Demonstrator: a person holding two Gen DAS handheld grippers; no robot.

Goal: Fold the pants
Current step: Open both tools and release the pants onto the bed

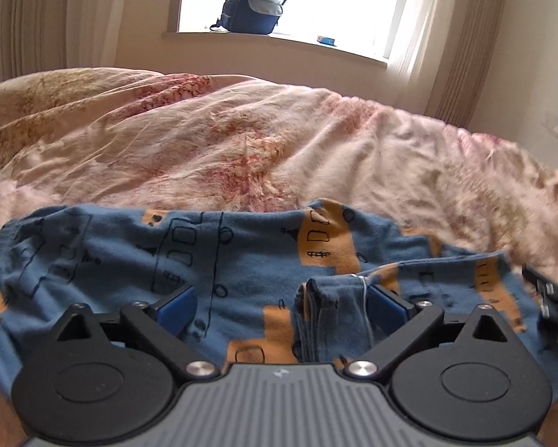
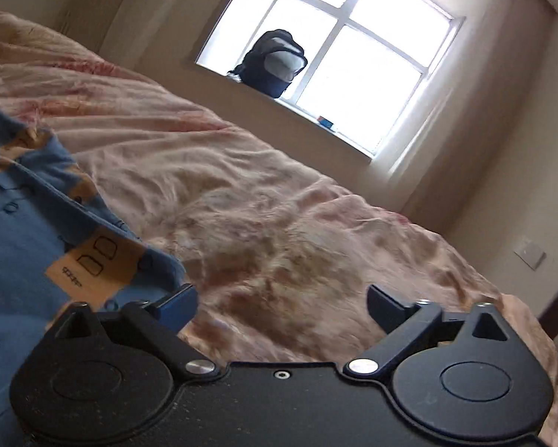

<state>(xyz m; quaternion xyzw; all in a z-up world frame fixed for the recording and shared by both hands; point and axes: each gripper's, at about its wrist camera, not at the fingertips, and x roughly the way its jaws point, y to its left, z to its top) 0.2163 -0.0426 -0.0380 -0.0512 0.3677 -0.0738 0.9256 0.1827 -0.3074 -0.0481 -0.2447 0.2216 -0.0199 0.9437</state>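
Left wrist view: pants (image 1: 241,260) lie released between folds, left gripper (image 1: 282,305) and right gripper (image 2: 282,305) spread empty; a fresh edge grasp is judged required.

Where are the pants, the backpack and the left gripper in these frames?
pants (image 1: 104,260): left wrist view, flat blue panel of the cloth.
backpack (image 1: 254,2): left wrist view, its front, on the windowsill.
left gripper (image 1: 281,309): left wrist view, midway between its open fingertips.

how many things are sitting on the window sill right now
2. A dark backpack stands toward the sill's left end, and a small blue item, too small to identify, lies to its right. The curtains may hide more at the sill's ends.
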